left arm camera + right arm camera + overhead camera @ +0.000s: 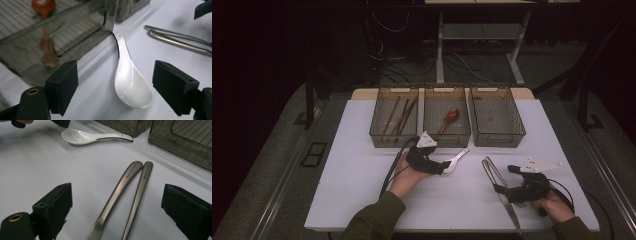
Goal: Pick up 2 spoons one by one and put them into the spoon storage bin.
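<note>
White ceramic soup spoon point(132, 87) on the white table point(362, 190), bowl toward the person, handle tip just beside the smoked plastic middle bin point(447, 117). Left gripper point(115, 86) low over it, jaws wide apart on either side of the bowl, pads probably not touching. Right gripper point(117, 207) open too, jaws astride two brushed-steel utensil handles point(130, 192) lying side by side. Reddish-brown spoon point(43, 6) inside the middle bin; brown chopsticks point(394, 117) in the left bin point(394, 117).
</note>
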`<state>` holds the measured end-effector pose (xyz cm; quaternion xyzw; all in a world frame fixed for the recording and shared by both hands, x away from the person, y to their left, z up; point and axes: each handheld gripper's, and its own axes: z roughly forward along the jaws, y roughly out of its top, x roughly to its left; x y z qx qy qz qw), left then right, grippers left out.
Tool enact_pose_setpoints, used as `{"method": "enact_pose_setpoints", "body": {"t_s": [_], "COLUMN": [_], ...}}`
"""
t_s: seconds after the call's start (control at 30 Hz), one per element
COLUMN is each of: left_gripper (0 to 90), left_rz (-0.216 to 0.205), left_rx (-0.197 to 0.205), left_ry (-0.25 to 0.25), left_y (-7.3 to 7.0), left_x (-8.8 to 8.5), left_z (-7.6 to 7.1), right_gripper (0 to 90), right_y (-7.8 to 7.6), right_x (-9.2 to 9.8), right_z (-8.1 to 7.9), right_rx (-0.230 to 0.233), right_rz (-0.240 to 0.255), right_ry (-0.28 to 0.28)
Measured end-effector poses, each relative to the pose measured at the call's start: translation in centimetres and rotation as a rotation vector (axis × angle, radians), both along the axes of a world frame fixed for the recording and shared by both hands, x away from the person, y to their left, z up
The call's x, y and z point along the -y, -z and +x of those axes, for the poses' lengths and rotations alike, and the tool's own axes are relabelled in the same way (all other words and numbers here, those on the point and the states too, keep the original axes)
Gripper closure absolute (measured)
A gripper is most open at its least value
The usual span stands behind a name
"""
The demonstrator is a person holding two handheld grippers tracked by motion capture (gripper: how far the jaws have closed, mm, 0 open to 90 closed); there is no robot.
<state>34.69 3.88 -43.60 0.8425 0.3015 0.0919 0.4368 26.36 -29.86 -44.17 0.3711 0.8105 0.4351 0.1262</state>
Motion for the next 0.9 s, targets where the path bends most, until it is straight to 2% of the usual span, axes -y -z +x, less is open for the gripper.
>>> {"method": "enact_pose_setpoints", "body": {"t_s": [0.03, 0.27, 0.43, 0.77, 0.9], "left_gripper": [20.7, 24.2, 27.6, 36.1, 41.1], "left_rz": [0.014, 0.04, 0.048, 0.085, 0.097], "left_rx": [-0.004, -0.03, -0.05, -0.071, -0.065], "left_ry": [0.008, 0.022, 0.029, 0.068, 0.092], "left_y": [0.1, 0.7, 1.0, 1.4, 1.4], "left_x": [0.0, 0.5, 0.7, 1.2, 1.4], "left_z": [0.1, 0.1, 0.0, -0.2, -0.3], "right_gripper": [9.8, 9.8, 9.8, 9.8, 9.8], "right_y": [0.0, 0.0, 0.0, 0.0, 0.0], "right_x": [0.0, 0.0, 0.0, 0.0, 0.0], "right_z": [0.0, 0.0, 0.0, 0.0, 0.0], "right_rx": [-0.002, -0.001, -0.002, -0.001, 0.0], "right_rz": [0.0, -0.001, -0.001, -0.003, -0.002], "right_ry": [0.001, 0.0, -0.001, -0.001, 0.001]}}
